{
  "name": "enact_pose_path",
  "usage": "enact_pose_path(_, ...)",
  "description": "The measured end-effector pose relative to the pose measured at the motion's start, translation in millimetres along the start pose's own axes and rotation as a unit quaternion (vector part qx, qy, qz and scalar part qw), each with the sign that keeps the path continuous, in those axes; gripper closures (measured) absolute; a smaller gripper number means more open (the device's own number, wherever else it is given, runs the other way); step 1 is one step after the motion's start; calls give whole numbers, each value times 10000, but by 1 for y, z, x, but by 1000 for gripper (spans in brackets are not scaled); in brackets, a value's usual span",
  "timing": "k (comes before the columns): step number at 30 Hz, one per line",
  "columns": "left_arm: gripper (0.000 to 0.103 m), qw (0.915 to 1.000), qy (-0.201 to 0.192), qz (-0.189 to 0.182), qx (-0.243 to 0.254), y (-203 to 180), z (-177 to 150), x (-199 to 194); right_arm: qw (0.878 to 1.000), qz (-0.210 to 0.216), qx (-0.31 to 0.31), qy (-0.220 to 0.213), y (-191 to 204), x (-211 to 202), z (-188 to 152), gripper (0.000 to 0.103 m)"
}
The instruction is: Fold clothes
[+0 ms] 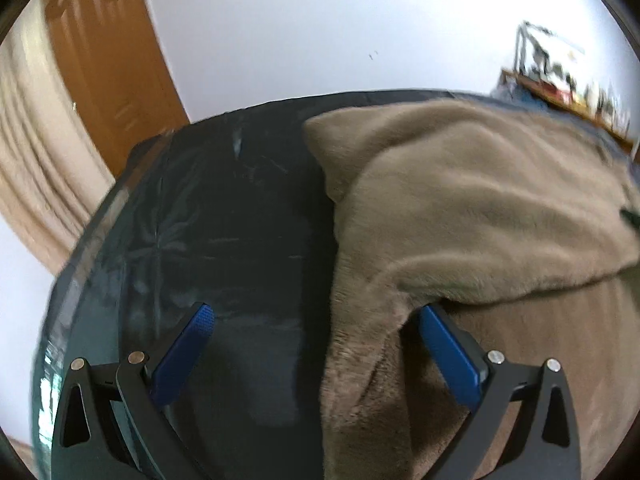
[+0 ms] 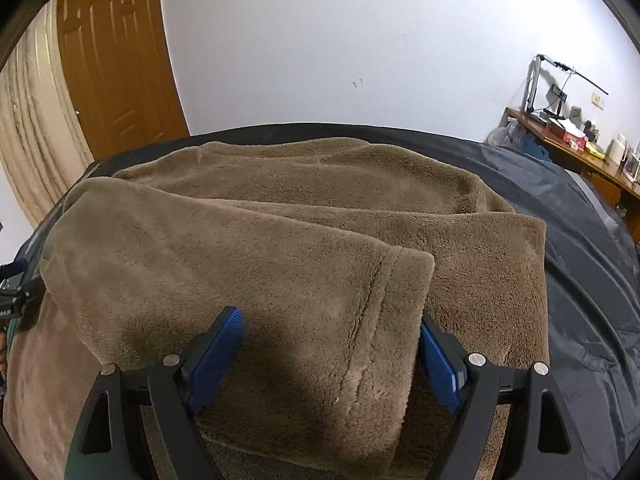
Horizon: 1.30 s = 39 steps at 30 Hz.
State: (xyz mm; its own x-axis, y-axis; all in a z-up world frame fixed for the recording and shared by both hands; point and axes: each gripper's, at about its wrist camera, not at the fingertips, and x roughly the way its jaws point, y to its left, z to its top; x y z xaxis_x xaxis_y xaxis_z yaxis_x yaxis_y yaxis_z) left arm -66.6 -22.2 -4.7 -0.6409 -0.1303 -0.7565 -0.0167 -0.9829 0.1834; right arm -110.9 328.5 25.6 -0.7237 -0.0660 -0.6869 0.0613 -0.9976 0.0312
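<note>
A brown fleece garment (image 2: pixel 280 264) lies across a dark blue plastic-sheeted surface (image 2: pixel 592 280), filling the centre of the right wrist view, with one folded sleeve or leg, its stitched hem (image 2: pixel 384 320) visible, laid over the lower middle of the frame. The right gripper (image 2: pixel 330 344) hangs over that hem end with its blue-padded jaws spread wide on either side of it, released and pressing on nothing; the fleece sits between the pads but is not pinched. In the left wrist view, which is blurred, the same garment (image 1: pixel 460 200) occupies the right half of the frame and the bare dark sheet (image 1: pixel 224 216) the left. The left gripper (image 1: pixel 316 320) also stands released, jaws wide apart, the garment's edge lying between them near the right pad; whether that pad touches the fleece cannot be told. A wooden door (image 2: pixel 116 60) stands at upper left beside a beige curtain (image 2: pixel 28 128). At the right edge, a wooden desk (image 2: pixel 580 156) carries a lamp arm (image 2: pixel 572 70) and assorted clutter against a white wall (image 2: pixel 360 32).
</note>
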Motion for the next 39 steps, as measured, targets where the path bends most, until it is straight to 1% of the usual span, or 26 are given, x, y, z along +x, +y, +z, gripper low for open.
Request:
enact_pose_path(1,0,9999,2,77,93,-5,0,1,10000,-4,4,12,0,0,0,17)
enact_pose_path(2,0,9999,3,149,78,-5,0,1,10000,-9,8,25,-1,0,-1,17)
enact_pose_path(5,0,9991,13,277,-312,8,1,2,10000,-22,19,62,-1,1,-1,17)
enact_pose_path(8,0,9961,10,194,-861,30,0,0,9996,-114,62,-245,-2,-10,-2,17)
enact_pose_path(10,0,9946,-55,184,-1017,36,-1,-5,9987,-181,93,-472,-3,-18,-2,17)
enact_pose_path(13,0,9941,-200,267,-1027,42,1,-14,9989,-90,-36,-453,1,-18,-1,17)
enact_pose_path(16,0,9939,-241,343,-1023,46,1,-15,9987,60,-301,-407,11,-17,-1,17)
enact_pose_path(19,0,9938,-244,381,-1017,48,1,-15,9975,104,-621,-322,23,-15,-2,17)
enact_pose_path(22,0,9950,-229,463,-853,43,1,-10,9962,176,-855,49,31,-3,-5,17)
enact_pose_path(25,0,9965,-194,549,-595,32,2,-6,9955,131,-920,203,34,2,-5,16)
enact_pose_path(28,0,9976,-194,461,-480,27,3,-5,9955,214,-869,323,32,8,-4,14)
enact_pose_path(32,0,9985,-130,301,-445,23,3,-2,9951,234,-888,380,33,10,-6,10)
enact_pose_path(36,0,9983,23,328,-491,23,2,7,9946,187,-919,448,33,10,-7,5)
enact_pose_path(37,0,9981,54,322,-527,24,1,9,9946,147,-911,481,33,11,-7,1)
enact_pose_path(39,0,9976,111,288,-616,26,1,11,9945,124,-895,527,32,13,-8,1)
